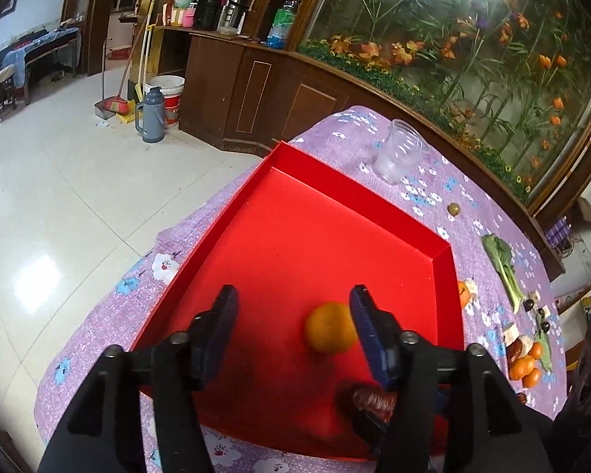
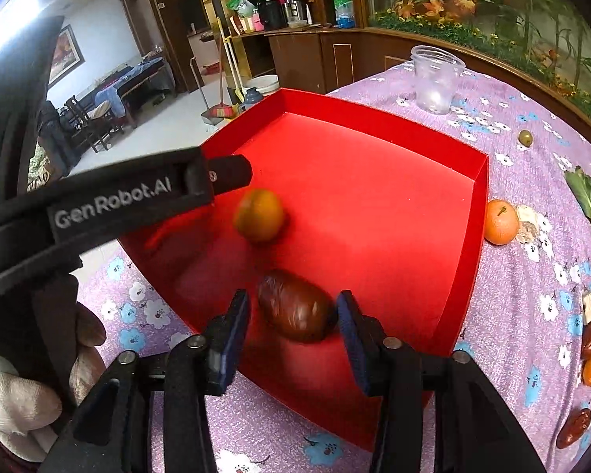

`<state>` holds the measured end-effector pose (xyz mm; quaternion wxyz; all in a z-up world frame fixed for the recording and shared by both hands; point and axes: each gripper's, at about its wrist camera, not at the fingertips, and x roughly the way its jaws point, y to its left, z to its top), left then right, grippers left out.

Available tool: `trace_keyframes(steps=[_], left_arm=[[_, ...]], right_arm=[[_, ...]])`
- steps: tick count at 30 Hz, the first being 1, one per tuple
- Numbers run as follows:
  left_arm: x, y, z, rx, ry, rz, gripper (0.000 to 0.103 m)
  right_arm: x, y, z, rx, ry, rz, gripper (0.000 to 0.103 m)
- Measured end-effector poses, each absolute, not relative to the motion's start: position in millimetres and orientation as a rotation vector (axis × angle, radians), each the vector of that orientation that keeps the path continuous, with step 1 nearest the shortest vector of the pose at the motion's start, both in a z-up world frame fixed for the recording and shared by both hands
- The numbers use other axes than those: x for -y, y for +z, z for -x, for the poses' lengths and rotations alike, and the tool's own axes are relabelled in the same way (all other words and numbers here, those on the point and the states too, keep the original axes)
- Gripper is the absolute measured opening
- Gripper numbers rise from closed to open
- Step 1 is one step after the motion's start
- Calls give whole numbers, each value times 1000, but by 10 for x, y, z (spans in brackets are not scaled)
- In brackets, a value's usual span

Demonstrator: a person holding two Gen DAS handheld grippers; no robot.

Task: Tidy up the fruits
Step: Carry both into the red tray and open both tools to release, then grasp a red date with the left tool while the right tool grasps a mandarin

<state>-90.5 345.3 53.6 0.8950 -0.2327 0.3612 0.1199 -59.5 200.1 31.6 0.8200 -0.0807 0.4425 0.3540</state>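
Both grippers hung wide open over the red tray (image 2: 465, 244), gripping nothing. The date (image 2: 295, 315) lay in the tray between the right gripper (image 2: 293, 331) fingers, long axis slanting across. The orange (image 1: 330, 328) sat beside the left gripper's (image 1: 293, 315) right finger.

In the tray (image 2: 374, 126), the orange (image 2: 259, 215) lies at eleven o'clock from the date (image 2: 295, 309); the cup (image 2: 435, 79) stands outside, toward one o'clock.
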Motion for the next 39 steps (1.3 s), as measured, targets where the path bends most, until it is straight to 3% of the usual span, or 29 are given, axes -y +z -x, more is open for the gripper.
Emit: trace_keyframes(steps=[11, 16, 18, 21, 31, 35, 39], left_arm=[[-3482, 652, 1047, -705, 262, 533, 64], [-3354, 693, 1058, -704, 235, 517, 64], [-3317, 709, 1067, -703, 229, 508, 64], [-3299, 727, 1080, -699, 227, 508, 64], [-3138, 769, 1053, -721, 186, 473, 64], [-2972, 823, 1022, -727, 148, 432, 64], [-2740, 820, 967, -741, 98, 392, 64]], right_arm=[[-1359, 613, 581, -820, 555, 59, 63], [-1267, 400, 358, -902, 448, 67, 61], [-1287, 299, 322, -951, 483, 41, 34], [-1368, 160, 326, -1027, 548, 19, 22], [-1337, 184, 637, -1068, 642, -3, 27], [-903, 307, 729, -1011, 662, -88, 40], [-212, 485, 819, -899, 501, -89, 40]])
